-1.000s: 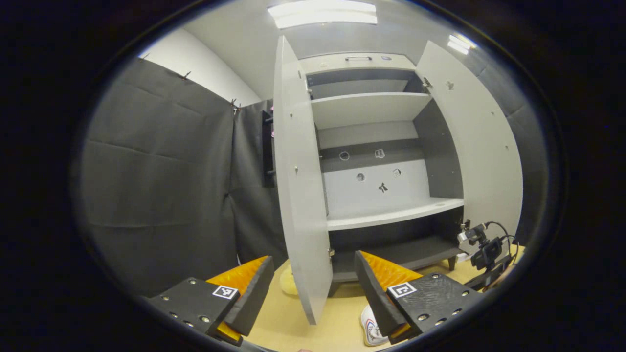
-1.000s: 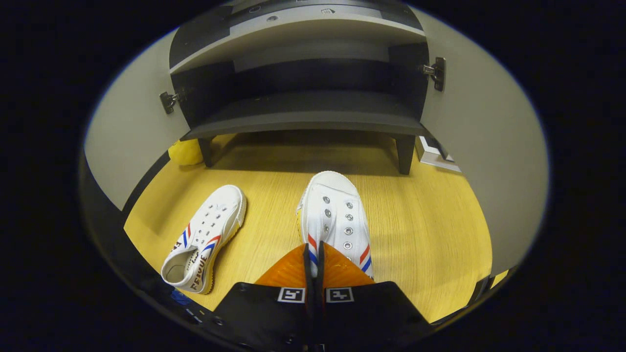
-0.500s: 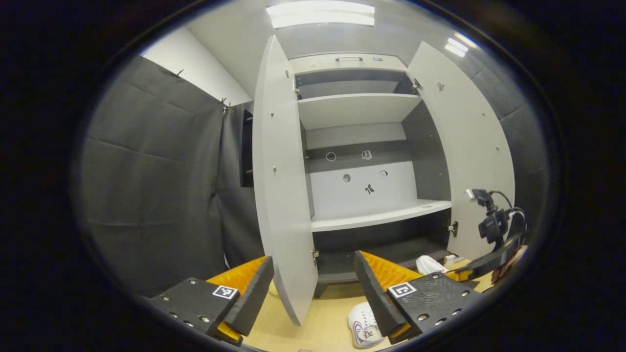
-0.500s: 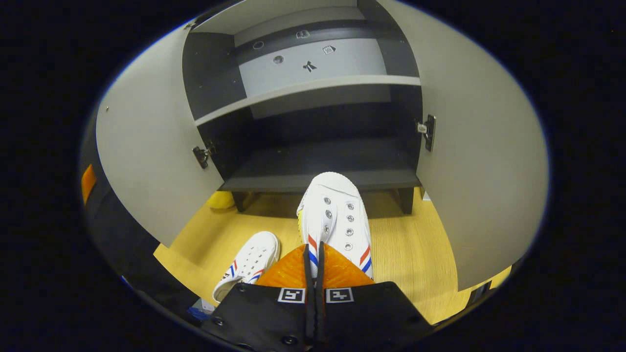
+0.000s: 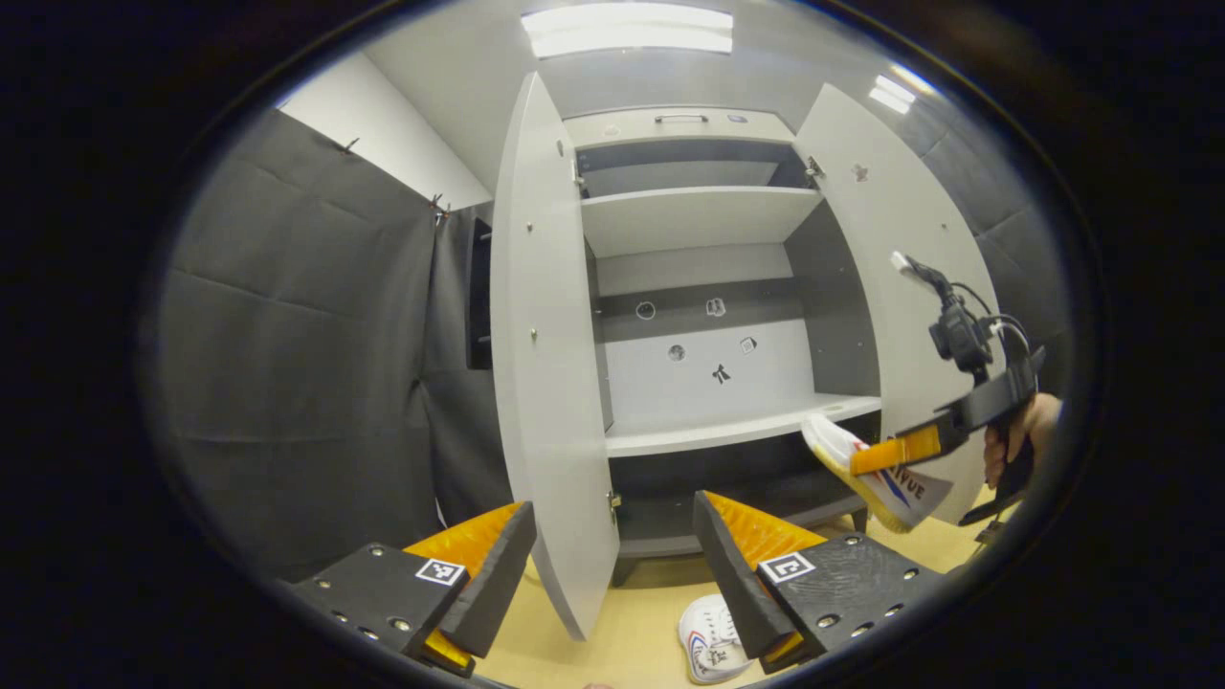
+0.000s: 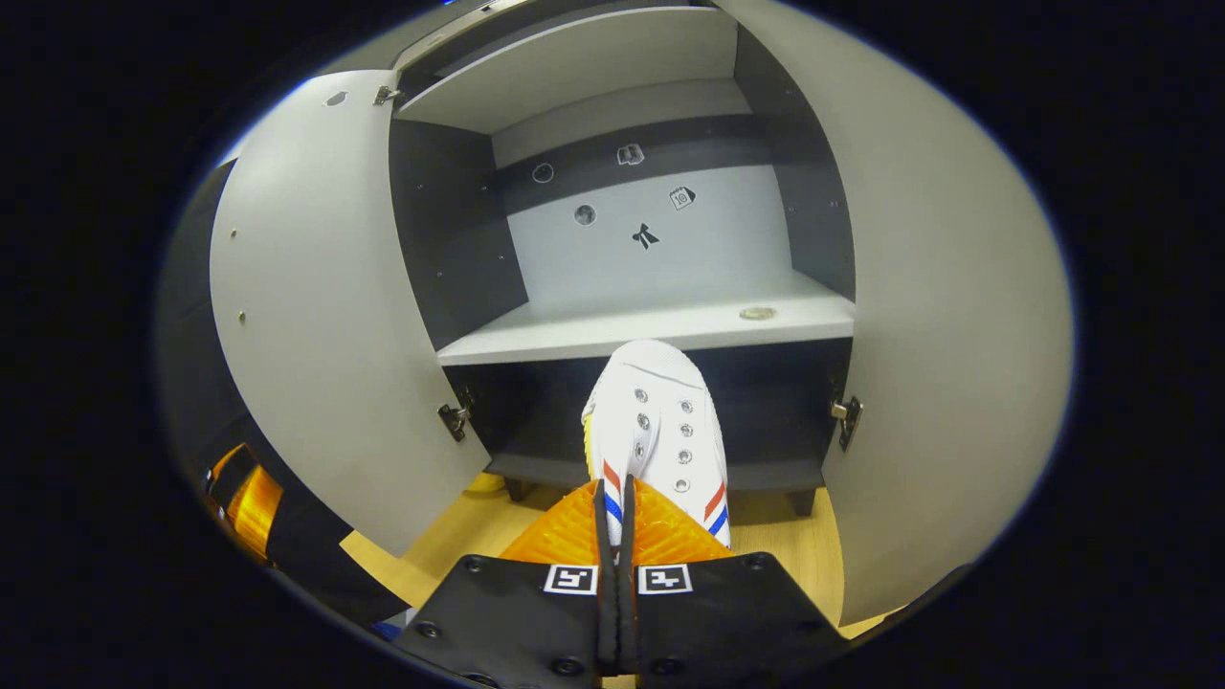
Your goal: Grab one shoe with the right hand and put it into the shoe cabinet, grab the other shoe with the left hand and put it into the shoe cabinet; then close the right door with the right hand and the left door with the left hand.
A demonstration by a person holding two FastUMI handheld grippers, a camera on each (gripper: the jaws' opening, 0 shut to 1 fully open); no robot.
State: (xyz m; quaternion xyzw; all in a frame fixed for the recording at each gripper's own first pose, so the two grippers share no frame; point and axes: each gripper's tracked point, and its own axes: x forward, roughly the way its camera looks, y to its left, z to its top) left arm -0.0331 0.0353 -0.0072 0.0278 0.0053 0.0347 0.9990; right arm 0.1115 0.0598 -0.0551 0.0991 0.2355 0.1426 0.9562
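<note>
The right hand-held gripper (image 6: 612, 522) is clamped on one shoe (image 6: 656, 431), toe aimed at twelve o'clock toward the shoe cabinet (image 6: 651, 325); the left hand-held gripper (image 5: 612, 565) waits, fingers apart.

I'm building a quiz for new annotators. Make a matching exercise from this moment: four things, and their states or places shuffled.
1. right gripper
2. left gripper
3. second shoe
4. cabinet doors

a. lying on the floor
b. swung open
c. open, holding nothing
d. shut on the lifted shoe

Pairs: 1-d, 2-c, 3-a, 4-b
</note>
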